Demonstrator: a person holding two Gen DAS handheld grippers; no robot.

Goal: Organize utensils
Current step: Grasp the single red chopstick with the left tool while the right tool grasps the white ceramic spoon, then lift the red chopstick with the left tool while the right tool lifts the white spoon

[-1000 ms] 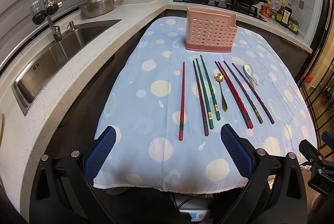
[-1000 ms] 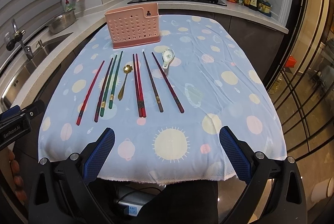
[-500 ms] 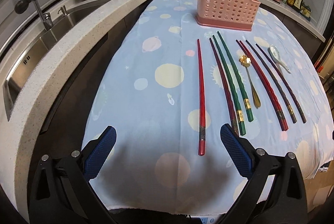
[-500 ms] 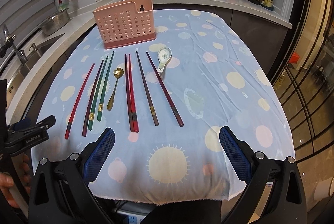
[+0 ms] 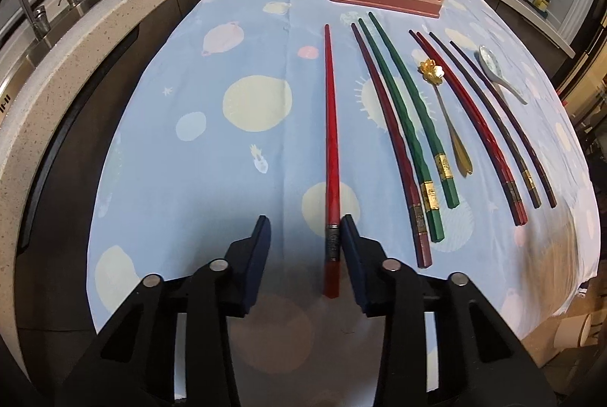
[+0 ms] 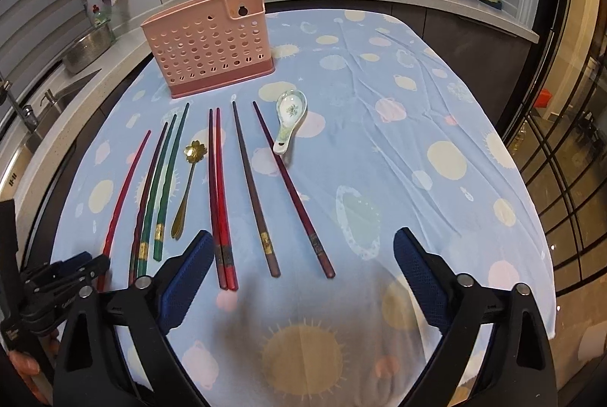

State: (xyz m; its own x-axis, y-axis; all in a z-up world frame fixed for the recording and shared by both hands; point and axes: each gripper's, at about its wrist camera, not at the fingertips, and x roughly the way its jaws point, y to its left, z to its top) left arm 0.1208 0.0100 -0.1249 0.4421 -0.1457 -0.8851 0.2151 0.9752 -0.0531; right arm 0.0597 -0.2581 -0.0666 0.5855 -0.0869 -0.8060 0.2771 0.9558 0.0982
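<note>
Near edge, left side: the left gripper (image 5: 303,236) sits low over the cloth, its jaws partly apart around the butt end of the lone red chopstick (image 5: 329,149); the right pad lies just beside or against the stick, the left pad stands off from it with cloth showing between.
Near edge, right side: the right gripper (image 6: 303,266) hangs over the front of the table with its jaws wide apart, holding nothing; the butt ends of the red pair (image 6: 220,198) lie just inside its left pad, and the two dark chopsticks (image 6: 254,190) reach into the gap between the pads.
Row of utensils: from the lone red stick rightward lie a maroon chopstick (image 5: 390,141), a green pair (image 5: 409,118), a gold flower-headed spoon (image 5: 447,114), the red pair, the dark sticks, then a ceramic spoon (image 6: 290,122), all roughly parallel and pointing at the holder.
Holder: the pink perforated utensil holder (image 6: 212,38) stands upright past the tips of the row, near the far end of the table.
Open room: the tablecloth (image 6: 417,141) is bare to the right of the ceramic spoon as far as its right edge, and bare to the left of the lone red stick.
Edges: the cloth hangs over the near edge below both grippers; a stone counter (image 5: 76,38) with a sink runs close along the left side.
</note>
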